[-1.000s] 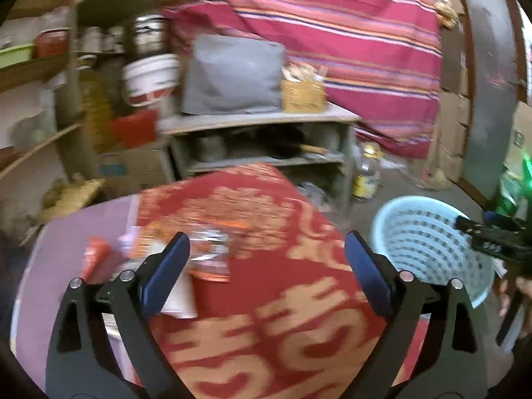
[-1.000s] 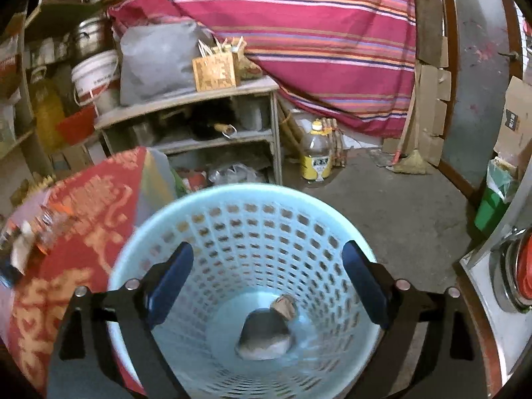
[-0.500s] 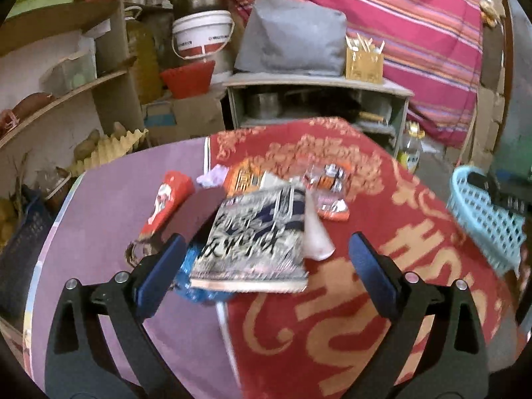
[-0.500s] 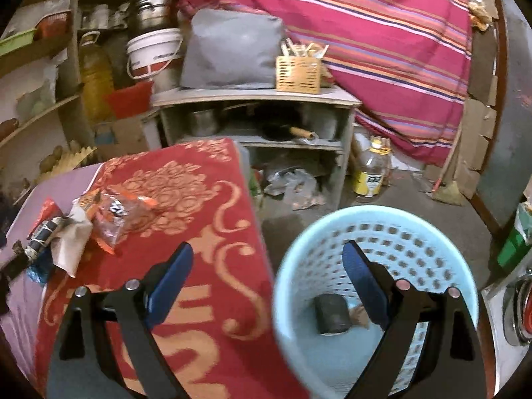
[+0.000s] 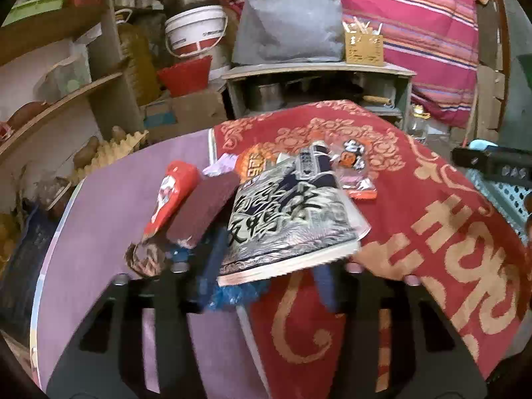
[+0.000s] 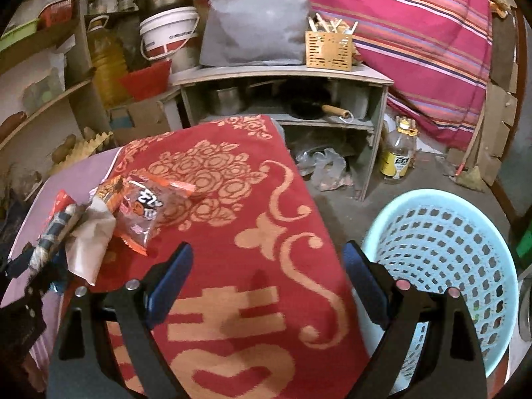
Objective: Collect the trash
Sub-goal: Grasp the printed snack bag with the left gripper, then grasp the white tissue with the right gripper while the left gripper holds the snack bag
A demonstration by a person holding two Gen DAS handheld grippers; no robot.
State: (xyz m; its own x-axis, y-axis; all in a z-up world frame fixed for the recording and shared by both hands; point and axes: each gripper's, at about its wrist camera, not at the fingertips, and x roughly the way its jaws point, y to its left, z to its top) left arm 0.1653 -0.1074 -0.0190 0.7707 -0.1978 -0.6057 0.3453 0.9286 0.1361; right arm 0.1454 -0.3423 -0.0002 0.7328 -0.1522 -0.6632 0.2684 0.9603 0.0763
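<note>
Grey-and-black printed foil, a large flat snack packet (image 5: pixel 289 219) with bold black characters, lies between the two blue-padded fingers of the left gripper (image 5: pixel 267 267). Its near sealed edge juts over the finger tips and hides part of them, so from the left wrist view I cannot tell whether the pads are pressing it or just bracketing it. The packet sits tilted, its near end raised over a crumpled blue wrapper (image 5: pixel 229 291) just beneath it, at the seam where the red cloth with gold pattern (image 5: pixel 449 232) meets the purple tabletop (image 5: pixel 99 232).

Beside the packet on its left lie a dark maroon flat wrapper (image 5: pixel 202 206) and a red tube-shaped wrapper (image 5: pixel 171 193). Behind it are an orange snack bag (image 5: pixel 254 166) and a clear orange-edged candy bag (image 5: pixel 357 173), the latter touching the packet's far corner.

From the right wrist view the same packet (image 6: pixel 55 232) appears edge-on at far left, next to a crumpled white paper (image 6: pixel 91 239).

The right gripper (image 6: pixel 266 286) hovers over the bare red cloth with its blue pads spread wide and nothing between them. The pale blue perforated plastic basket (image 6: pixel 442 249) stands on the floor just beside the table edge, to its right.
</note>
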